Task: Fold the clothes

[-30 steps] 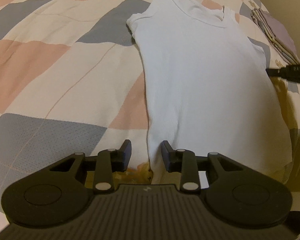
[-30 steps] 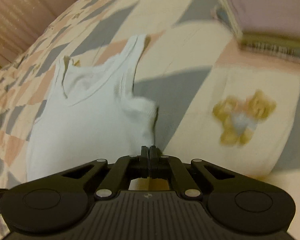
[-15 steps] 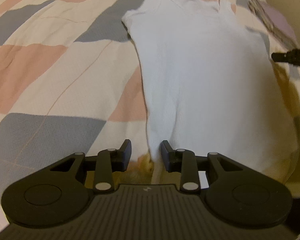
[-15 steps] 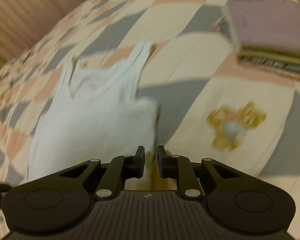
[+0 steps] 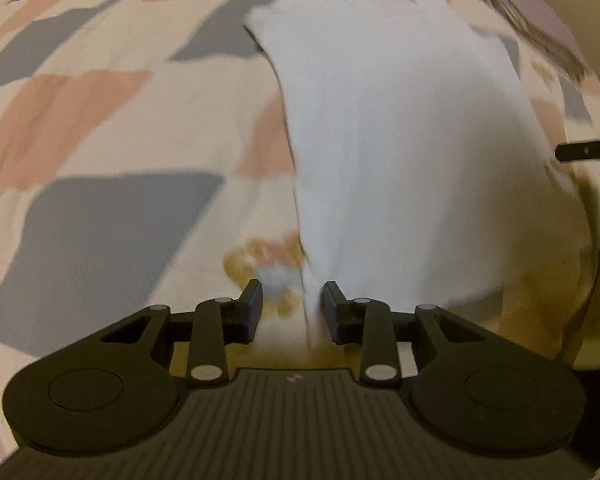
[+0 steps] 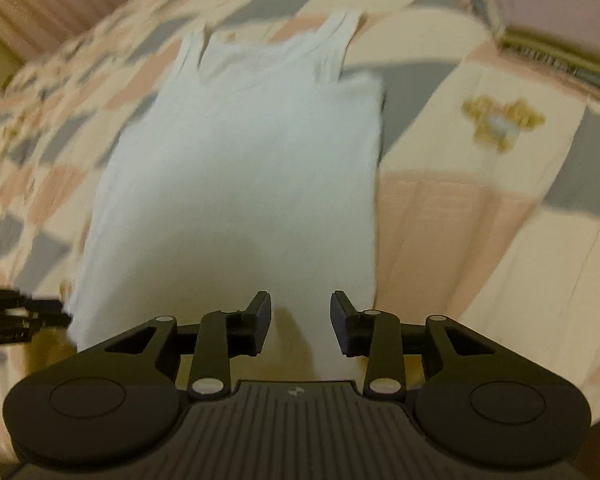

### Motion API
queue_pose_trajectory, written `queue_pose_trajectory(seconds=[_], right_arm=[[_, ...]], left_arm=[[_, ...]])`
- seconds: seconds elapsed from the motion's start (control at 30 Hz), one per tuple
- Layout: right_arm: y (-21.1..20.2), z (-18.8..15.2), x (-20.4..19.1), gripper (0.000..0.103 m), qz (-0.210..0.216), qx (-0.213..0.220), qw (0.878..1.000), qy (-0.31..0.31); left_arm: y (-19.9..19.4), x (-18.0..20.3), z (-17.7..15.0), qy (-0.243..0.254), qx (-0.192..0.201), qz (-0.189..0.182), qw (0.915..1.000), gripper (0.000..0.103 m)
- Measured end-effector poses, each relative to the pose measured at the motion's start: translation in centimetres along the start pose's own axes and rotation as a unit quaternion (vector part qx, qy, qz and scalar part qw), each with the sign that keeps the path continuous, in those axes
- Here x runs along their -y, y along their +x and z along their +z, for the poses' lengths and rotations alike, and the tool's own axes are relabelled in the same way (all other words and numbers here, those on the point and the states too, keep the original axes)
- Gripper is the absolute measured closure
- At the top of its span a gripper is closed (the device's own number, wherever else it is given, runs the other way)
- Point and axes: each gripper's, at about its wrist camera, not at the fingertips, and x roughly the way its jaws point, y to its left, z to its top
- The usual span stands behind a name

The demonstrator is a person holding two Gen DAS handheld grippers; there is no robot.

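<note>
Left gripper [image 5: 292,308] — jaws parted, nothing between the pads but the near left corner of the white tank top [image 5: 400,140], whose hem edge runs up between them; it has held this spread and this station over the past second.

Right gripper [image 6: 300,322] — jaws apart, empty. A second ago I had it pinched shut by the right armhole with cloth bunched up there; half a second ago it parted; now it sits low at the hem on the right side, so it has let go and travelled down the garment.

Tank top — lies spread face up on the patchwork bed cover [image 5: 80,140], straps [image 6: 336,40] away from me, hem toward me. The right armhole, lumped a second ago, now lies nearly flat, though the blur of the right view leaves small creases uncertain.

Stack of folded items [image 6: 556,20] — far right on the bed, well apart from the top.

Bear print [image 6: 500,120] — on the cover, right of the top.

Reading — the top looks smoothed and squared, no fold visible in it. With both grippers at the two hem corners, I judge a hem-to-straps fold is being set up; each would need to close on its corner together.
</note>
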Motion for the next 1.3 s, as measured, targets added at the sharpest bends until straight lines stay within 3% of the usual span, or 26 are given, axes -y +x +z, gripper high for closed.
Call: queue_pose_trajectory(seconds=[0.13,0.27,0.33,0.43,0.5,0.57,0.7,0.9,1.07,1.3], right_arm=[[0.2,-2.5,-1.1,0.062,-0.032,-0.043,0.999,-0.009],[-2.1,-3.8,-2.7,0.059,-0.06,-0.03,0.998,-0.01],[-3.5,-4.2,-3.8,0.049,-0.075,-0.019,0.997,-0.01],[-6.0,-4.6,-6.3,0.033,-0.098,-0.002,0.995,-0.01],[-7.4,-4.5,-7.9,0.029,-0.105,0.01,0.994,-0.007],[-9.1,-4.5,-9.9,0.023,-0.113,0.022,0.993,-0.013],[-12.4,-4.7,-13.7,0.014,-0.128,0.044,0.99,-0.031],[-15.8,-5.1,-16.7,0.005,-0.122,0.072,0.989,-0.049],[-17.4,-5.8,-16.7,0.002,-0.13,0.086,0.986,-0.052],[-17.6,-7.6,-14.5,0.002,-0.108,0.083,0.99,-0.047]], left_arm=[[-0.1,0.0,-1.7,0.013,-0.003,0.003,0.9999,0.075],[-2.1,0.0,-2.4,0.035,0.001,0.007,0.9993,0.075],[-3.7,0.3,-2.5,0.043,0.01,0.011,0.999,0.072],[-6.4,0.9,-1.8,0.03,0.033,0.012,0.999,0.056],[-8.3,1.5,-1.5,0.021,0.048,0.008,0.9986,0.051],[-10.1,2.3,-1.0,0.014,0.064,0.005,0.9978,0.039],[-13.0,3.9,-0.1,0.002,0.084,0.0,0.9965,0.031],[-15.7,6.4,0.1,0.016,0.108,0.002,0.994,0.003],[-16.6,8.0,-0.1,0.021,0.119,0.001,0.9927,0.002],[-17.3,10.2,-1.1,0.017,0.121,0.03,0.9921,0.001]])
